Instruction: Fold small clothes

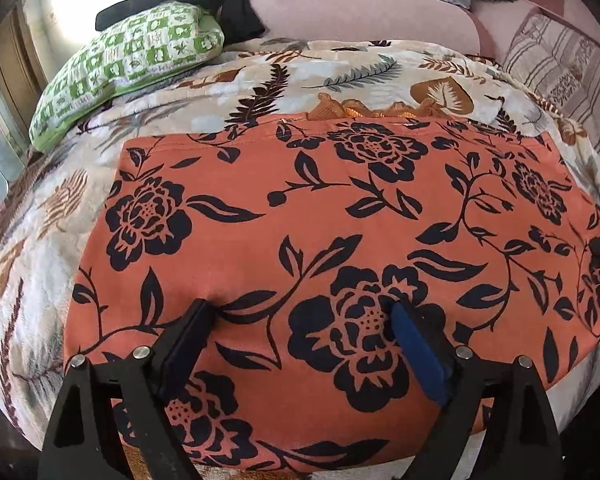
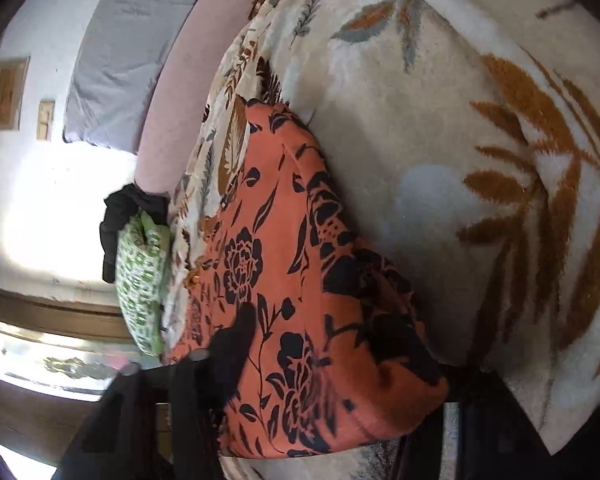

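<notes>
Left hand-held gripper (image 1: pixel 300 312) sat at lower centre of its frame, jaws spread wide, tips down. Right hand-held gripper (image 2: pixel 340 364) was rolled sideways, lower frame, jaws clamped.

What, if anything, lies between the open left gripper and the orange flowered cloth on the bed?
Nothing visible does. The left gripper stands open with its fingertips right at the orange flowered cloth, which lies spread flat on the leaf-print blanket. The green pillow sits well off, at the far corner.

No readable text, labels, brands, numbers or signs in either view
</notes>
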Available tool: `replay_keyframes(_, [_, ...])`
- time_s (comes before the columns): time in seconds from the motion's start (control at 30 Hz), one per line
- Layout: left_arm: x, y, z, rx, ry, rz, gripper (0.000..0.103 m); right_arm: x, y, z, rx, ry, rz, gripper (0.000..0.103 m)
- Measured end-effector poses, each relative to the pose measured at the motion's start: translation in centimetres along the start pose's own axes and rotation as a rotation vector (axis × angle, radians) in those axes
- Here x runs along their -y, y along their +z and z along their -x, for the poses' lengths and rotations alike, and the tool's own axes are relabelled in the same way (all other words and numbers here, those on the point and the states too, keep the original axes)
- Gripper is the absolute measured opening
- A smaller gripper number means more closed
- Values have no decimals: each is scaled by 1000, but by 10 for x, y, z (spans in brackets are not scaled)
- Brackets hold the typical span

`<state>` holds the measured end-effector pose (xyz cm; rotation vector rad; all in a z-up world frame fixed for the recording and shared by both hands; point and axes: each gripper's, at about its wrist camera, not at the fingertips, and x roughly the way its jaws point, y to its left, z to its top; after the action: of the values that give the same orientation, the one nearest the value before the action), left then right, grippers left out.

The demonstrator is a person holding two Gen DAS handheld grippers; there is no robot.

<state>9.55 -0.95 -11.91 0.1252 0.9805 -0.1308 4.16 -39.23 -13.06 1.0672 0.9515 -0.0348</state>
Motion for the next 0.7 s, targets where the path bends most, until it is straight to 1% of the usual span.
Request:
replay_keyframes(0.03, [-5, 2, 4, -4, -33, 11, 90, -13, 1, 2, 10, -37, 47, 12])
replay_keyframes(0.07, [-12, 1, 11, 10, -60, 36, 90, -30, 1, 3, 18, -59, 99, 12])
replay_keyframes(0.1, [-24, 0, 23, 41, -77, 78, 90, -52, 0, 8, 38, -78, 155, 12])
replay_keyframes(0.17, [-52, -5, 48, 113, -94, 159, 90, -108, -10, 18, 83, -84, 298, 12])
replay_keyframes(0.23, [-93, -14, 76, 198, -80, 261, 90, -168, -30, 23, 113, -72, 453, 12])
replay_keyframes(0.27, [-113, -19, 86, 230, -67, 316, 90, -200, -46, 22, 120, -60, 537, 12])
replay_keyframes(0.33, [-154, -33, 102, 290, -25, 434, 90, -248, -80, 13, 112, -38, 671, 12])
replay_keyframes(0.4, [-191, -51, 107, 329, 18, 558, 90, -285, -121, -8, 90, -40, 806, 12])
replay_keyframes(0.43, [-206, -60, 103, 330, 29, 608, 90, -294, -142, -25, 57, -42, 852, 12])
replay_keyframes(0.5, [-228, -72, 89, 287, 47, 681, 90, -296, -179, -71, -51, -60, 904, 12])
replay_keyframes(0.57, [-241, -78, 78, 235, 17, 730, 90, -278, -208, -134, -208, -142, 928, 12])
replay_keyframes(0.6, [-244, -81, 77, 235, 8, 736, 90, -261, -218, -167, -305, -185, 899, 12])
replay_keyframes(0.63, [-244, -83, 79, 246, 13, 724, 90, -254, -222, -177, -316, -182, 878, 13])
replay_keyframes(0.67, [-244, -85, 81, 258, 18, 714, 90, -258, -225, -171, -279, -179, 893, 13])
replay_keyframes(0.7, [-245, -86, 82, 264, 22, 711, 90, -265, -224, -163, -271, -162, 893, 13])
